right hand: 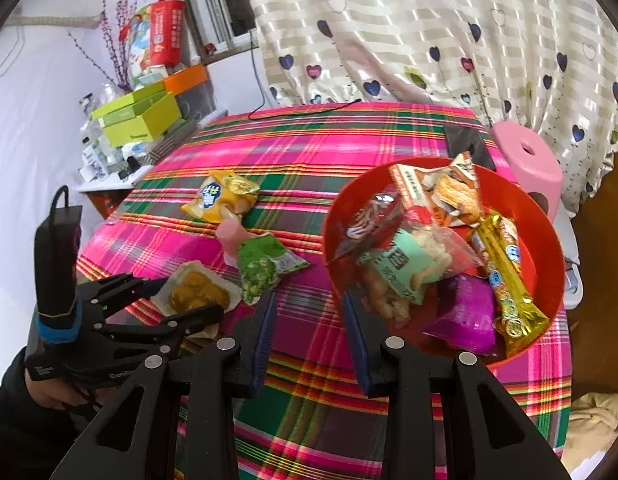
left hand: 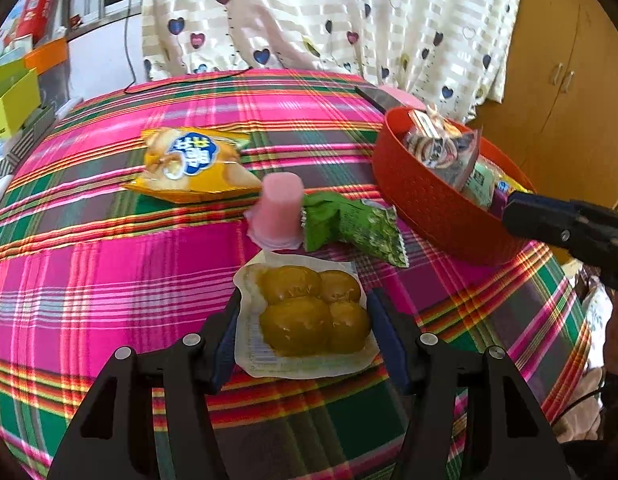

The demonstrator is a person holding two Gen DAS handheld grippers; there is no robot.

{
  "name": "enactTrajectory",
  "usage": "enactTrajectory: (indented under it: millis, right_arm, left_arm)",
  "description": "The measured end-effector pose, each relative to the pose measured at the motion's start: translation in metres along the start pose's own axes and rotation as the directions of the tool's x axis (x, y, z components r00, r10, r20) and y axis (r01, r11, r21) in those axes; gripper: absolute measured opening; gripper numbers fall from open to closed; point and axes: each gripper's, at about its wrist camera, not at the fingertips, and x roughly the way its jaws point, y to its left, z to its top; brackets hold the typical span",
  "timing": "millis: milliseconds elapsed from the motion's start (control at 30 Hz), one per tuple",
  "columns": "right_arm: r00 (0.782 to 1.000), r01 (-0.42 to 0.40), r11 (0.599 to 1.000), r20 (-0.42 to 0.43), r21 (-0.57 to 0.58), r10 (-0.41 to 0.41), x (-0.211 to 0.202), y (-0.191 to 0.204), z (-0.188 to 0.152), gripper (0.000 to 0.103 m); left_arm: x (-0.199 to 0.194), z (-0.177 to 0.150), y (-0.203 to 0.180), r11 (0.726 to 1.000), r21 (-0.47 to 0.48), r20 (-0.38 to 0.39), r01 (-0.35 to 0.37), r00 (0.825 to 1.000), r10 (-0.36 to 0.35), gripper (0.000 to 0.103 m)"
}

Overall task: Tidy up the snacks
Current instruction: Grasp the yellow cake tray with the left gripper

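We see the left gripper (left hand: 303,334) low over the plaid-covered surface (left hand: 109,280), its fingers (left hand: 225,340) spread wide on either side of a clear pack of yellow-green buns (left hand: 309,314); whether the pads touch the wrapper we cannot tell. Just beyond the pack stands a pink jelly cup (left hand: 279,210), upside down, with a green pea packet (left hand: 353,226) touching its right side. Farther back lies a yellow snack bag (left hand: 193,164), apart from the rest.

The red basket (left hand: 425,200) sits at the right of the surface (its rim faces us in the right wrist view) and already holds several snacks: a gold bar (right hand: 509,276), a purple packet (right hand: 467,314), a mint-green bag of puffs (right hand: 405,268) and an orange-and-white packet (right hand: 457,192). The right gripper (right hand: 309,338) hovers at the basket's near edge, its fingers (right hand: 265,336) apart and holding nothing. A pink stool (right hand: 527,160) stands behind the basket.
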Motion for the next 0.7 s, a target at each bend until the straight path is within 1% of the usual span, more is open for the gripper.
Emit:
enactTrajectory:
  millis: [333,700]
  right_arm:
    - [0.999,-0.037,0.998,-0.038,-0.058,0.035,0.025,0.025,0.011,0.032]
    - [0.994,-0.082,0.990,-0.082,-0.111,0.073,0.073,0.052,0.035,0.032]
  left_arm:
    - [-0.015,-0.003,0.025,0.998,-0.067,0.031,-0.021,0.999,0.023,0.060]
    - [-0.023,-0.003,0.049,0.994,-0.109,0.052,-0.031,0.998,0.037,0.060]
